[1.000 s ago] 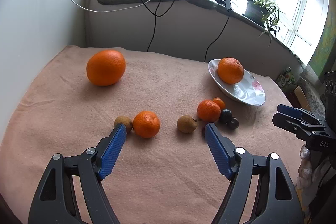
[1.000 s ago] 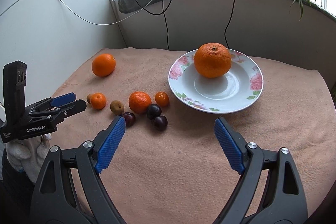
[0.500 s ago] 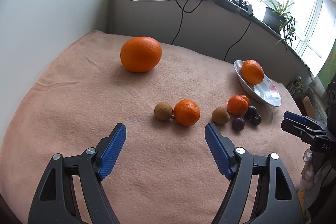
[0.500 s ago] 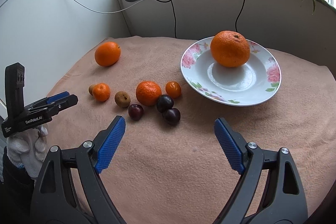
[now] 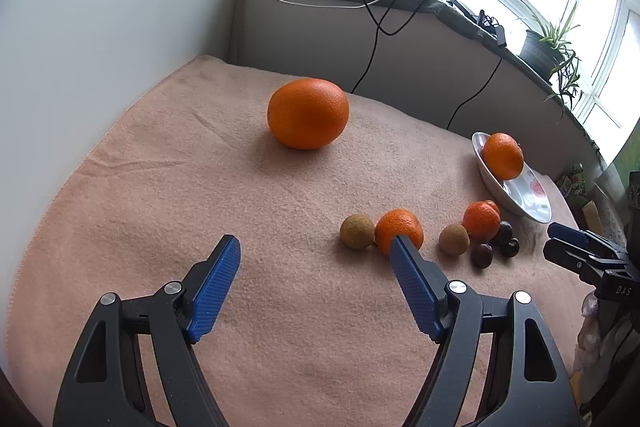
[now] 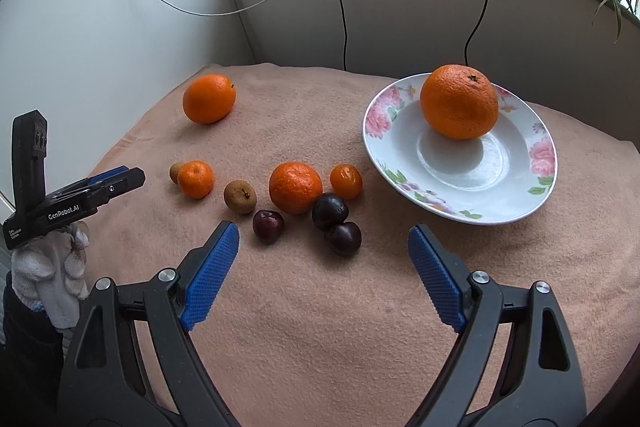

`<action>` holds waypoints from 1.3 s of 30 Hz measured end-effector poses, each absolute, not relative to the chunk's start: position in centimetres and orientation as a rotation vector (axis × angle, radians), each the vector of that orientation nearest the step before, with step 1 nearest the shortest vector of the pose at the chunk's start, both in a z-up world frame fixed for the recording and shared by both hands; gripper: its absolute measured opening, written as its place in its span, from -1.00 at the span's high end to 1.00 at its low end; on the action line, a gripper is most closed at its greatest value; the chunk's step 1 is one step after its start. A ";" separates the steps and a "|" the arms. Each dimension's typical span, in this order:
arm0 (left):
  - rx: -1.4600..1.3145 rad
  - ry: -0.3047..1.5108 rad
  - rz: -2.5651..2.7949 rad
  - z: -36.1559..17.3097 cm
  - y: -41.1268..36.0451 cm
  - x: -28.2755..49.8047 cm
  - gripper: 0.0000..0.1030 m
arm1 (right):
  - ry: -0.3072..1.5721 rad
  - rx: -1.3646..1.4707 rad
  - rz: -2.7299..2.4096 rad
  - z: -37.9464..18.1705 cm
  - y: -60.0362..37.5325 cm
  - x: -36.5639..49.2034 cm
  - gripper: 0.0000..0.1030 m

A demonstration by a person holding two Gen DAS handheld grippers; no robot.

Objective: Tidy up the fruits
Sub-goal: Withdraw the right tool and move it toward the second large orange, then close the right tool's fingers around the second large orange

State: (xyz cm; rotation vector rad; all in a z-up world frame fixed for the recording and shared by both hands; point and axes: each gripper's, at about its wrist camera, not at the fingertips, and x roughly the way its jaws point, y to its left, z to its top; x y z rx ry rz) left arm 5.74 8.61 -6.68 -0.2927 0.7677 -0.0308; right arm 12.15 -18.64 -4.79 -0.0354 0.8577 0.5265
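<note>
A large orange lies alone on the peach cloth, ahead of my open, empty left gripper. It also shows in the right wrist view. A flowered white plate holds another large orange. Between them lie tangerines, a small kumquat-like fruit, two brown longans and three dark cherries. My right gripper is open and empty just short of the cherries.
The cloth-covered table meets a white wall on the left and a ledge with cables behind. A potted plant stands on the sill. The left gripper shows at the left edge of the right wrist view.
My left gripper has swung left, so the large orange now sits ahead of it. My right gripper has shifted left and closer to the cherries and tangerines. Both stay open.
</note>
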 end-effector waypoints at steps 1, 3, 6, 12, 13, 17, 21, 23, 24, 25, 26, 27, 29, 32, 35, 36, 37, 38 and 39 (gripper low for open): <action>-0.294 0.767 -0.030 -6.7 8.8 5.8 -0.50 | 0.859 -0.038 0.530 -4.8 -18.4 12.3 -0.73; -0.297 0.767 -0.027 -6.7 9.0 6.1 -0.50 | 0.860 -0.046 0.534 -4.7 -17.9 12.8 -0.73; -0.297 0.768 -0.025 -6.8 9.3 6.6 -0.50 | 0.864 -0.057 0.541 -4.8 -17.0 13.6 -0.73; -0.304 0.769 -0.031 -6.9 10.2 8.0 -0.50 | 0.866 -0.077 0.563 -4.5 -15.2 15.3 -0.73; -0.300 0.768 -0.031 -6.8 10.3 8.3 -0.50 | 0.868 -0.078 0.567 -4.4 -14.8 15.6 -0.73; -0.287 0.769 -0.039 -6.7 10.5 9.3 -0.51 | 0.880 -0.068 0.589 -4.0 -13.4 16.9 -0.73; -0.285 0.771 -0.048 -6.8 10.7 10.3 -0.51 | 0.890 -0.061 0.614 -3.7 -11.7 18.2 -0.73; -0.282 0.772 -0.053 -6.8 10.8 10.8 -0.51 | 0.896 -0.056 0.633 -3.5 -10.8 19.0 -0.73; -0.278 0.772 -0.060 -6.8 10.8 11.1 -0.52 | 0.902 -0.050 0.643 -3.4 -10.3 19.5 -0.73; -0.271 0.773 -0.064 -6.8 10.8 11.4 -0.57 | 0.908 -0.043 0.653 -3.4 -9.9 20.0 -0.73; -0.263 0.773 -0.065 -6.8 10.8 11.7 -0.57 | 0.914 -0.036 0.663 -3.4 -9.4 20.4 -0.73; -0.257 0.774 -0.068 -6.8 10.8 12.0 -0.57 | 0.919 -0.030 0.672 -3.4 -8.9 20.8 -0.73; -0.257 0.774 -0.076 -6.8 10.9 12.5 -0.57 | 0.928 -0.027 0.676 -3.5 -7.8 21.6 -0.73; -0.271 0.775 -0.092 -6.9 11.1 13.3 -0.57 | 0.944 -0.025 0.689 -3.8 -6.3 22.8 -0.73; -0.272 0.776 -0.107 -6.9 11.0 13.9 -0.57 | 0.963 -0.031 0.710 -4.3 -4.8 23.7 -0.73; -0.271 0.777 -0.111 -6.9 11.0 14.2 -0.57 | 0.973 -0.028 0.715 -4.5 -4.3 24.1 -0.73; -0.272 0.779 -0.117 -7.0 11.0 14.4 -0.57 | 0.984 -0.020 0.720 -4.7 -4.0 24.4 -0.73; -0.277 0.782 -0.121 -7.1 11.2 14.6 -0.57 | 0.995 -0.008 0.727 -4.9 -3.7 24.7 -0.73; -0.283 0.786 -0.124 -7.2 11.3 14.8 -0.57 | 1.007 0.005 0.735 -5.2 -3.3 25.1 -0.73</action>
